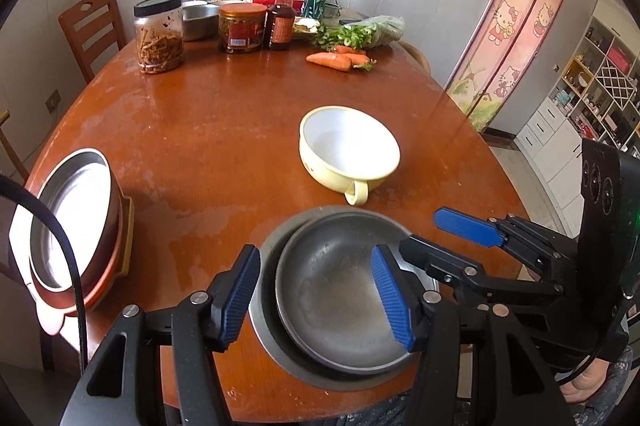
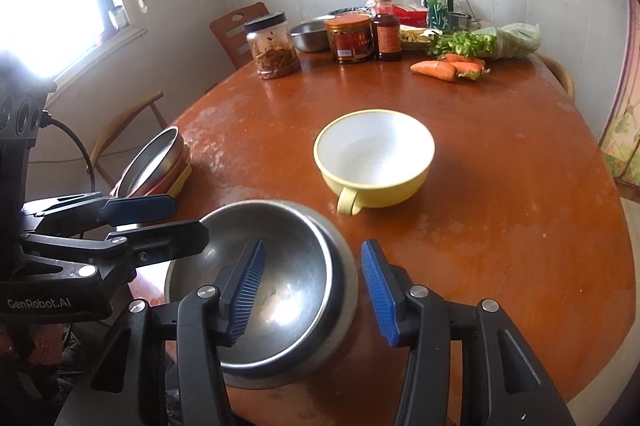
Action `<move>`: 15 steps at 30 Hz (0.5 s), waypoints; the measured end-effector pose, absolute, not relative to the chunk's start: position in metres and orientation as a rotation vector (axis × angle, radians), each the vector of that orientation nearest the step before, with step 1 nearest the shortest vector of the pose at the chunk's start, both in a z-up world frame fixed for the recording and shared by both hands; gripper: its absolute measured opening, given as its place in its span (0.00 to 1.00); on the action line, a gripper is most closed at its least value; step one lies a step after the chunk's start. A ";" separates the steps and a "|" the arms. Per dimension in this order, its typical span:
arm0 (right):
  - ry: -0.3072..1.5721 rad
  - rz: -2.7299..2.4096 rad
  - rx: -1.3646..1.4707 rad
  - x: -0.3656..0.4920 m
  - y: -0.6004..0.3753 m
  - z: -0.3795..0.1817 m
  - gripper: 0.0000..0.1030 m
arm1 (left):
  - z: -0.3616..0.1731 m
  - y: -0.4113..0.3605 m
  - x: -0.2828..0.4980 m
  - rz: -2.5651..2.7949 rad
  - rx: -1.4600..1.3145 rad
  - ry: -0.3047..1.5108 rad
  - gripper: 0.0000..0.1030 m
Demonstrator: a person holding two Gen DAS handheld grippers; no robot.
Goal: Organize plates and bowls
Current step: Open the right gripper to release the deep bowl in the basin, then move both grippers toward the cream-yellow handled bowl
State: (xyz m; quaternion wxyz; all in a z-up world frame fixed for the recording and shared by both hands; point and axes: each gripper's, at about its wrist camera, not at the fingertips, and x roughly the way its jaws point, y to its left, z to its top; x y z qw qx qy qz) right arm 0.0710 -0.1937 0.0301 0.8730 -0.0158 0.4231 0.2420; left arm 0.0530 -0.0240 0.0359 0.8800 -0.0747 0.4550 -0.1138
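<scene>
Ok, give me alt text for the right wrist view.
Two nested steel bowls sit at the near edge of a round brown wooden table, with the right gripper open over their rim. A yellow handled bowl with a white inside stands beyond.

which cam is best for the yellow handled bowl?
Right wrist. The yellow bowl sits near centre there, with its whole rim, white inside and handle in clear view, upright on the table. The left wrist view also shows the whole bowl, but a bit smaller and right of centre, handle toward the camera.
</scene>
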 end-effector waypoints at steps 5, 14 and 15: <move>0.873 0.498 -0.026 0.079 -0.199 0.034 0.53 | 0.042 -0.023 0.062 -0.224 -0.149 0.939 0.56; 0.836 0.473 -0.001 0.098 -0.218 0.046 0.54 | 0.053 -0.031 0.083 -0.206 -0.117 0.924 0.57; 0.832 0.467 0.000 0.100 -0.220 0.047 0.54 | 0.053 -0.033 0.086 -0.207 -0.114 0.921 0.57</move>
